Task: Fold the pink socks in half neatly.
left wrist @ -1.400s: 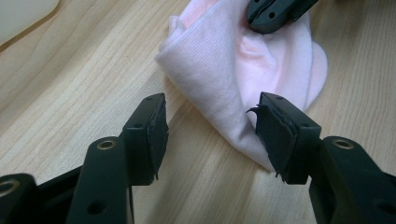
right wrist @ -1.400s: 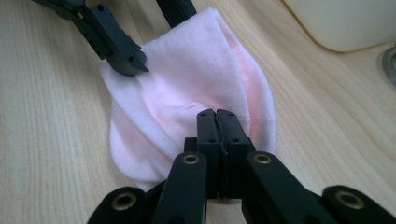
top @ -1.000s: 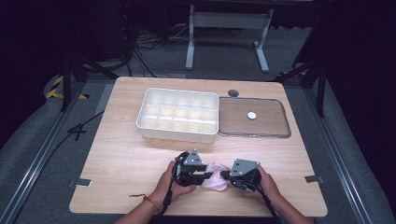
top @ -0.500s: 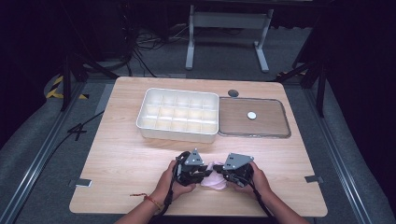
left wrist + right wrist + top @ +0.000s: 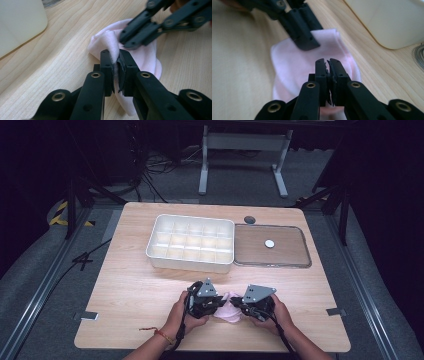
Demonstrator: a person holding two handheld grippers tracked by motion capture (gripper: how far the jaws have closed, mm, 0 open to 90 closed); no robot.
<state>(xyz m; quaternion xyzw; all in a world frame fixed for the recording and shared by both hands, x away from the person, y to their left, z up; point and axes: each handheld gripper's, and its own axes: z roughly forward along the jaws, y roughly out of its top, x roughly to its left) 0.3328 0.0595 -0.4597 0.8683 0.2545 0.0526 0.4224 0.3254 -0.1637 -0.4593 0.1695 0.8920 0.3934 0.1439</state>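
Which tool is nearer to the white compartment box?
Left. The left tool is below the box, near its middle; the right tool is farther out, below its right end.

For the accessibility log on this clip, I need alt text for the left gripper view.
The left gripper is shut on a fold of a pale pink cloth lying on the wooden table. The right gripper comes in from the upper right with its jaws closed against the same cloth. A white tray corner sits at upper left.
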